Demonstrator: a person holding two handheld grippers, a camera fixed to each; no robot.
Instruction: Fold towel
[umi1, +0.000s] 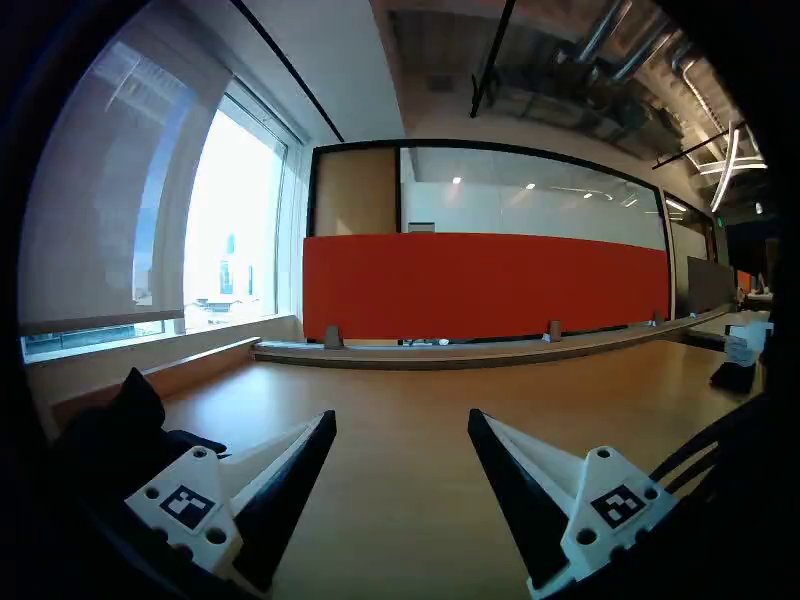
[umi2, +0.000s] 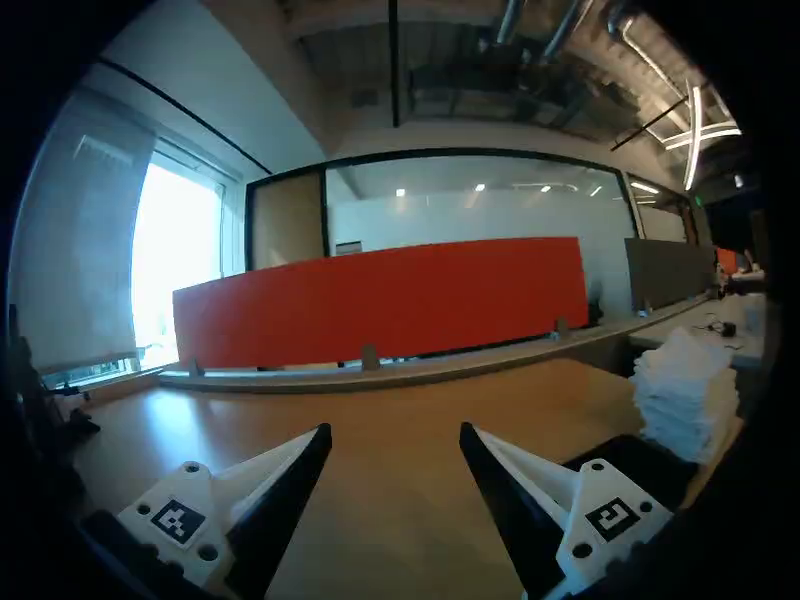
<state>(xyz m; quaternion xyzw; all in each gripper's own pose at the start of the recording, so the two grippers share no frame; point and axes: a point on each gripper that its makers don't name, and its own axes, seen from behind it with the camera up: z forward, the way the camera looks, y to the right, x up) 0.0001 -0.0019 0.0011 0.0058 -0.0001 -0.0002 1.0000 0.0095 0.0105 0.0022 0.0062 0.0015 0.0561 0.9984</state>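
A stack of folded white towels (umi2: 688, 394) stands on the wooden table (umi2: 400, 430) at the right of the right gripper view, beside a dark object (umi2: 640, 460) at its foot. My right gripper (umi2: 395, 440) hovers low over the table, open, with nothing between its fingers; the stack lies to its right. In the left gripper view my left gripper (umi1: 402, 425) is also open and empty above the bare wooden table (umi1: 420, 400).
A red divider panel (umi1: 485, 285) runs along the table's far edge. A dark object (umi1: 120, 430) sits at the left near the window sill. A black item (umi1: 735, 375) and white things lie at the far right. A bright window (umi2: 175, 265) is on the left.
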